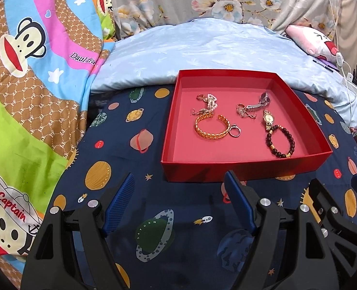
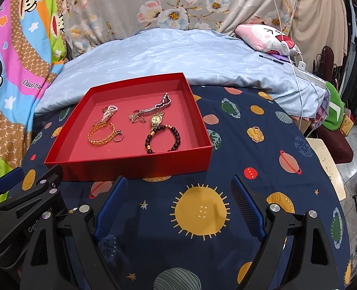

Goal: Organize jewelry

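A red open box (image 1: 246,166) (image 2: 130,164) sits on the navy planet-print cloth. Inside lie a gold chain bangle (image 1: 211,128) (image 2: 101,134), a silver ring (image 1: 234,130) (image 2: 118,136), a dark bead bracelet (image 1: 279,141) (image 2: 164,139), a gold watch (image 1: 268,118) (image 2: 156,119), a silver watch (image 1: 258,102) (image 2: 155,107) and a pearl piece (image 1: 211,101) (image 2: 109,112). My left gripper (image 1: 178,191) is open and empty, just before the box's near wall. My right gripper (image 2: 178,188) is open and empty, before the box's near right corner.
A light blue quilt (image 1: 197,55) (image 2: 173,55) is bunched behind the box. A cartoon monkey blanket (image 1: 33,72) lies to the left. A pink plush pillow (image 2: 265,36) and white cables (image 2: 296,72) are at the back right. The bed's right edge (image 2: 330,169) drops to the floor.
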A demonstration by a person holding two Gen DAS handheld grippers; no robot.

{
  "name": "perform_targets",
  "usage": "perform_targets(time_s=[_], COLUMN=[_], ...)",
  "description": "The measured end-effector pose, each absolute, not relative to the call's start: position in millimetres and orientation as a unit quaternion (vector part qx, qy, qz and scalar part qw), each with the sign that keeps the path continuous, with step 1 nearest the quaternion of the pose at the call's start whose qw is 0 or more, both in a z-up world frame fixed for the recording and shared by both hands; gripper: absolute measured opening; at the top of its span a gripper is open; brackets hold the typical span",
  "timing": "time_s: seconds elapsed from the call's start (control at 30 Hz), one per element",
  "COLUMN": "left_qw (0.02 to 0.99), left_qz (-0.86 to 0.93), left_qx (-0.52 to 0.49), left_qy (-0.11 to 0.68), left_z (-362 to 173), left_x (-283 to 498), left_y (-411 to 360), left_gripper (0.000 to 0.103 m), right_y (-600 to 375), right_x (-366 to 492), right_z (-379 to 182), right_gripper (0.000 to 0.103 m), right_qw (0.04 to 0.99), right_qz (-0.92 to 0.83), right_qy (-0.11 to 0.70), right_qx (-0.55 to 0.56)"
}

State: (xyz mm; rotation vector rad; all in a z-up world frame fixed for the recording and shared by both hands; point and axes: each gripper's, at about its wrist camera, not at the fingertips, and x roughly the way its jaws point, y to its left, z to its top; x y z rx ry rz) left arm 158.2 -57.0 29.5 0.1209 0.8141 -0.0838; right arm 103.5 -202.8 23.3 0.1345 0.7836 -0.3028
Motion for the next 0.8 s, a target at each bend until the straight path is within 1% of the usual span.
perform_targets(time_s=[0.47,0.6,0.8], left_qw=[0.911,0.915,0.909], left_qz=[-0.046,-0.057,-0.071], left_qx=[0.056,0.063,0.047], left_qy=[0.405,0.395,0.408], left_z=[29.2,31.8,30.6], left_x=[158.0,158.2,164.1], left_y=[-57.0,-60.0,-58.3], left_gripper=[0.074,0.074,0.074], right_y=[-202.6,-202.8,-204.0], right_x=[105.3,105.7,103.8], right_z=[24.9,26.4,30.1], right_gripper=[0.086,0.086,0.086], right_qw=[0.91,0.91,0.911], right_qz=[-0.149,-0.15,-0.15], right_qy=[0.382,0.38,0.378], right_qx=[0.065,0.065,0.064])
